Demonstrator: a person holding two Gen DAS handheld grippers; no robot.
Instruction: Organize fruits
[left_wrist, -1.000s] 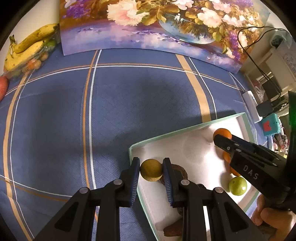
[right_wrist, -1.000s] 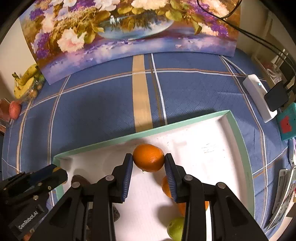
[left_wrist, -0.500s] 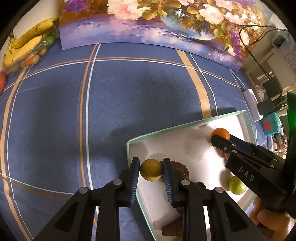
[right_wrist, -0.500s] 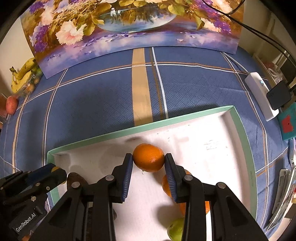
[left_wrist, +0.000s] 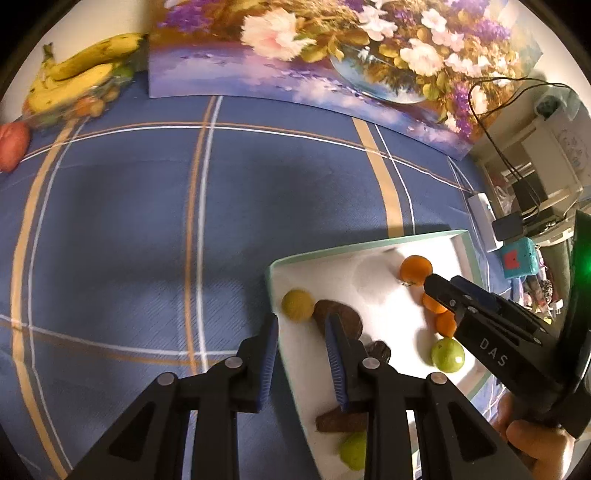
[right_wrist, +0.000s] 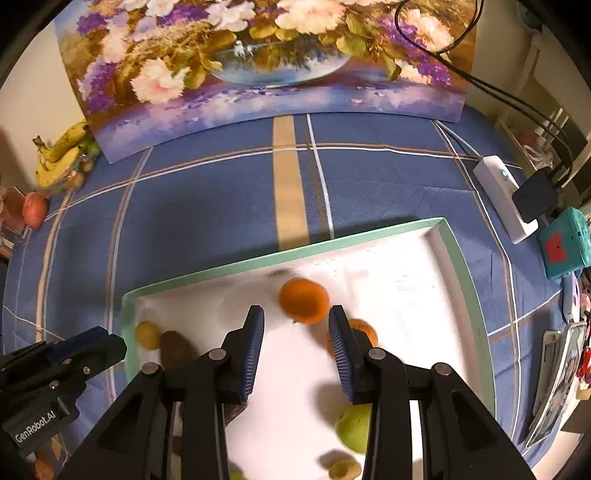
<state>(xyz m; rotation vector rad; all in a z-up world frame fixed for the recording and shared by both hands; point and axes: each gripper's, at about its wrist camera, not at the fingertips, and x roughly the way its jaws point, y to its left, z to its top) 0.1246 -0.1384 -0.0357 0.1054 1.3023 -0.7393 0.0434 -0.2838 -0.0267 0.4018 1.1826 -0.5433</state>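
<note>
My worry first, on the left. The yellow fruit (left_wrist: 297, 304) lies free in the tray's (left_wrist: 354, 250) near-left corner, leaning on a brown fruit (left_wrist: 338, 319), and my left gripper (left_wrist: 301, 352) straddles the tray's left rim. If I swing that hand sideways, the inner finger could clip the brown fruit and set the yellow one rolling, or catch the rim and drag the whole tray across the cloth (left_wrist: 110, 229).

Further right, the orange (right_wrist: 303, 301) sits loose on the white floor near the tray's far wall, just ahead of my right gripper (right_wrist: 296, 345), with another orange (right_wrist: 364, 332) partly behind my right finger. It looks slightly blurred, so it may not be at rest. A nudge from either fingertip could send it into the others or toward the green fruit (right_wrist: 354, 426) nearer me.

Left jaws: apart, gripping nothing. The yellow fruit is ahead of the tips and clear of both pads.

Right jaws: also apart, wider than the orange, which lies beyond the tips. I cannot tell whether the right pad brushes the second orange.

Bananas (left_wrist: 74, 83) wait at the far left edge of the table, well apart from the tray.
</note>
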